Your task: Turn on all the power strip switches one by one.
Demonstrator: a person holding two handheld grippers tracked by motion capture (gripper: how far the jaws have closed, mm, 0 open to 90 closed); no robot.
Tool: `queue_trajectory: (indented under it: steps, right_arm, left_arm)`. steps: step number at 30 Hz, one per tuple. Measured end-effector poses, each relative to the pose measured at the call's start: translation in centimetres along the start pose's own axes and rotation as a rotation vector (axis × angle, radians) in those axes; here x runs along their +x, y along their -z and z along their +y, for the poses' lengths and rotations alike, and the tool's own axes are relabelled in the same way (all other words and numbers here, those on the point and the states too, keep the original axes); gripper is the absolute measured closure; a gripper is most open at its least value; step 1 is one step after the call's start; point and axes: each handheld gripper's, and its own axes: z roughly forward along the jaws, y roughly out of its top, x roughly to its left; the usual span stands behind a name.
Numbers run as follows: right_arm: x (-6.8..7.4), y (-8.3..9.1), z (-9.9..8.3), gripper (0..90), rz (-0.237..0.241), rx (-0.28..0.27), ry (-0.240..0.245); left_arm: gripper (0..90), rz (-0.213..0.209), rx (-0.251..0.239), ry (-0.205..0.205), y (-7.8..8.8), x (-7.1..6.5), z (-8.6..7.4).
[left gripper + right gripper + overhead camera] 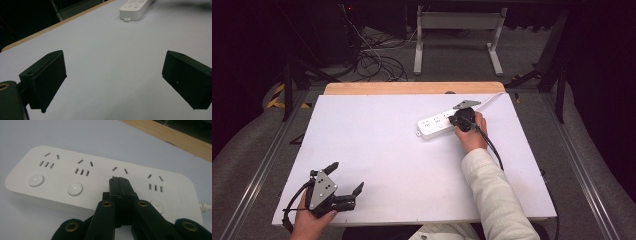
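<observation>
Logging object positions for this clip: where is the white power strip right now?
In the high view the white power strip lies on the table's far right part, near the wooden edge, with the shut right tongs at its right end.

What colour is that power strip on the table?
White power strip, round buttons included; the right gripper view shows it best.

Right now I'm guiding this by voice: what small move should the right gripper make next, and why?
Probably press straight down: the right gripper, shut, is poised over the third socket's round button on the white power strip, while the left gripper sits open, far off.
</observation>
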Motion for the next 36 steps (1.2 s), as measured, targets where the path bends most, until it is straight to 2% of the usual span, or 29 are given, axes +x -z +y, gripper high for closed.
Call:
queue_trajectory:
  steps: [6, 10, 13, 18, 20, 22, 24, 26, 29, 36]
  right_arm:
    - [0.3, 0.0, 0.1, 90.0, -0.021, 0.010, 0.014]
    - [0.4, -0.1, 0.1, 90.0, -0.025, 0.010, 0.004]
    - [0.7, -0.1, 0.2, 90.0, -0.047, 0.019, 0.027]
    - [0.6, -0.2, 0.3, 90.0, -0.033, 0.026, -0.003]
    - [0.4, 0.1, 0.5, 90.0, -0.025, 0.032, 0.009]
    - [0.4, 0.4, 0.7, 90.0, -0.025, 0.021, 0.010]
    - [0.4, 1.4, 1.3, 90.0, -0.024, -0.065, 0.018]
    - [0.5, 2.2, 2.0, 90.0, -0.010, -0.103, 0.023]
    - [0.7, 2.7, 2.7, 90.0, -0.007, -0.103, 0.049]
    - [0.3, 2.8, 2.7, 90.0, -0.001, -0.099, 0.029]
  left_arm:
    - [5.6, -0.002, -0.001, -0.001, 0.0, -0.1, 0.0]
    - [5.6, -0.002, -0.001, -0.001, 0.0, 0.0, 0.0]
    - [5.6, -0.004, 0.000, -0.002, 0.0, 0.0, 0.0]
    - [5.6, -0.002, -0.002, -0.002, 0.1, 0.0, 0.0]
    - [5.6, -0.003, -0.004, 0.010, 0.1, 0.0, 0.0]
    - [5.6, -0.002, -0.003, 0.008, 0.1, 0.1, 0.0]
    - [5.6, -0.001, 0.000, 0.008, 0.0, 0.2, 0.0]
    - [5.6, -0.004, 0.003, 0.011, -0.1, 0.2, 0.0]
    - [5.6, -0.001, 0.001, 0.005, -0.1, 0.1, 0.0]
    - [5.6, 0.000, 0.000, 0.006, 0.0, 0.2, 0.0]
